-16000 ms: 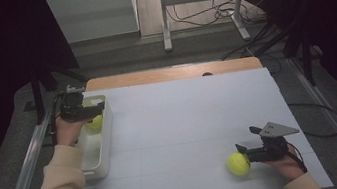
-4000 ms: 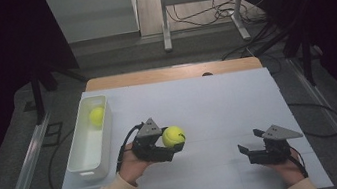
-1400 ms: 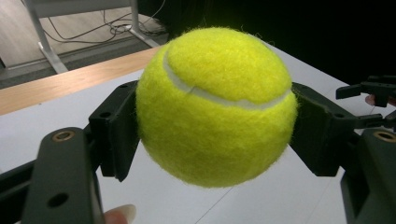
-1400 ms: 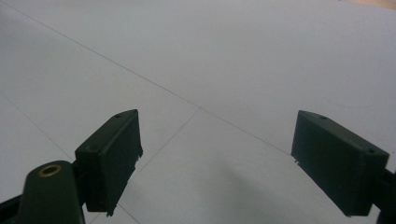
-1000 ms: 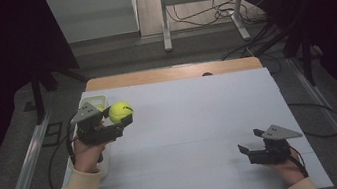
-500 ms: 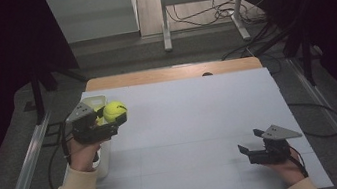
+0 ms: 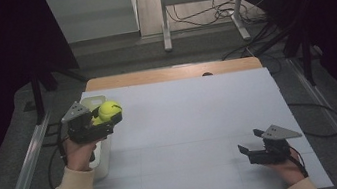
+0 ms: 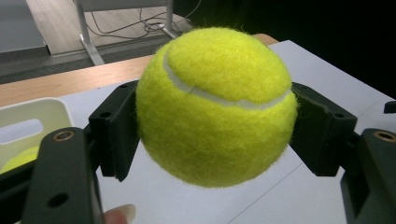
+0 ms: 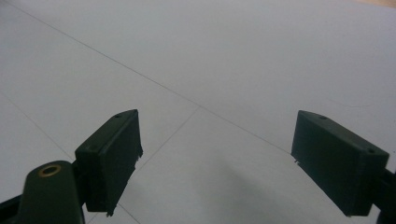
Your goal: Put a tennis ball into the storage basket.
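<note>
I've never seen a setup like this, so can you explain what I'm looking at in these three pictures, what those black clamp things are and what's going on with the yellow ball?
No robot here: a person sits at a white table and holds a hand-operated two-jaw gripper in each hand. The high view looks down from above the person's side. The other two pictures come from small cameras riding on each gripper, looking along its black jaws.

The left gripper is shut on a yellow tennis ball, held above the table's left edge beside a white bin. In the left gripper view another yellow ball peeks out inside that bin.

The right gripper sits low near the table's front right corner, jaws open, with nothing between them.
</note>
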A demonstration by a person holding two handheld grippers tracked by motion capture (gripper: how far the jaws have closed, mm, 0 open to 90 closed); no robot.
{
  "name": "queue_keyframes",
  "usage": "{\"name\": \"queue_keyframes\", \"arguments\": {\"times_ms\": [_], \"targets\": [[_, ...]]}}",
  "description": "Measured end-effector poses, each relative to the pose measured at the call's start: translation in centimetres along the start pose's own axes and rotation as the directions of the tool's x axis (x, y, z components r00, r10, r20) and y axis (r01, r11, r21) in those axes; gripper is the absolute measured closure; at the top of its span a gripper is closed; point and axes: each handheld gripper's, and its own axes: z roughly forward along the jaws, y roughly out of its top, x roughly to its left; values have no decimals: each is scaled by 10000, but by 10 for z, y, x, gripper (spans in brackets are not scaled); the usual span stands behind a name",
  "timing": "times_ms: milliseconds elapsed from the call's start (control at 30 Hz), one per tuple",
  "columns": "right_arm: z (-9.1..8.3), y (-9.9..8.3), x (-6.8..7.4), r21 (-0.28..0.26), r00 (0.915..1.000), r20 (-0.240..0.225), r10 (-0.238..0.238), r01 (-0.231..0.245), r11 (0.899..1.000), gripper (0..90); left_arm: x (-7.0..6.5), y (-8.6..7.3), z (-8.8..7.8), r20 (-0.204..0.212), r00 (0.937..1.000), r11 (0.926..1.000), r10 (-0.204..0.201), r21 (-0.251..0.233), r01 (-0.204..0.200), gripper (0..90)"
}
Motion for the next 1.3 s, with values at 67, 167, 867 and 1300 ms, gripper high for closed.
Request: {"name": "queue_keyframes", "arguments": {"times_ms": [67,167,867,1300], "targets": [[0,0,0,1,10000,-1,2,-2,10000,164,2,0,-1,-37,10000,10000,-47,-5,47,258],[0,0,0,2,10000,1,1,-1,10000,163,4,-1,-2,-148,9999,10000,-80,12,80,258],[0,0,0,38,10000,26,-65,65,10000,164,26,-8,-11,-845,9955,9990,-435,78,443,258],[0,0,0,43,10000,48,-57,57,10000,163,37,-11,-18,-1230,9904,9979,-636,35,645,258]]}}
